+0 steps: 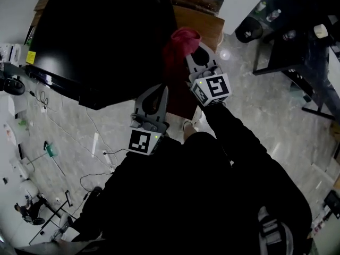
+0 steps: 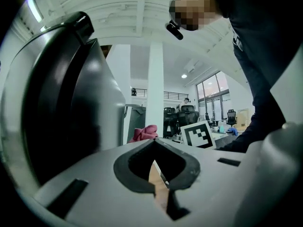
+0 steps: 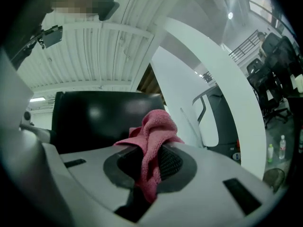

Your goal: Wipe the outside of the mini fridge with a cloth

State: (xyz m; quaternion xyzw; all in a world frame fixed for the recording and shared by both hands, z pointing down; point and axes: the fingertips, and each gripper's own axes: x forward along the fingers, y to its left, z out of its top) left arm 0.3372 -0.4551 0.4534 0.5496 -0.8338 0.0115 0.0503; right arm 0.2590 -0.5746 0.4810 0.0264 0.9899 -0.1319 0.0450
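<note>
Seen from above, a person in dark sleeves point(image 1: 236, 134) stands on a grey tiled floor point(image 1: 260, 105) and holds a gripper in each hand in front of a black mini fridge point(image 1: 95, 36), whose glossy dark body fills the upper left of the head view. The right gripper point(image 3: 150, 148) has its jaws clamped on a pink cloth point(image 3: 154, 126); the fabric bunches above the jaw tips and a fold hangs down between the dark pads. In the head view the cloth sits at the fridge's right-hand edge, close against its dark side, though whether it presses on the surface cannot be told. From the right gripper view, the fridge's shiny black face lies directly behind the cloth. The left gripper point(image 2: 154, 144) is lower and to the left of the right one, near the fridge's front corner, with its jaws together at the tips and nothing between them. A brown wooden panel point(image 1: 204, 23) shows just beyond the cloth, and thin cables point(image 1: 93, 126) trail across the floor at left.
</note>
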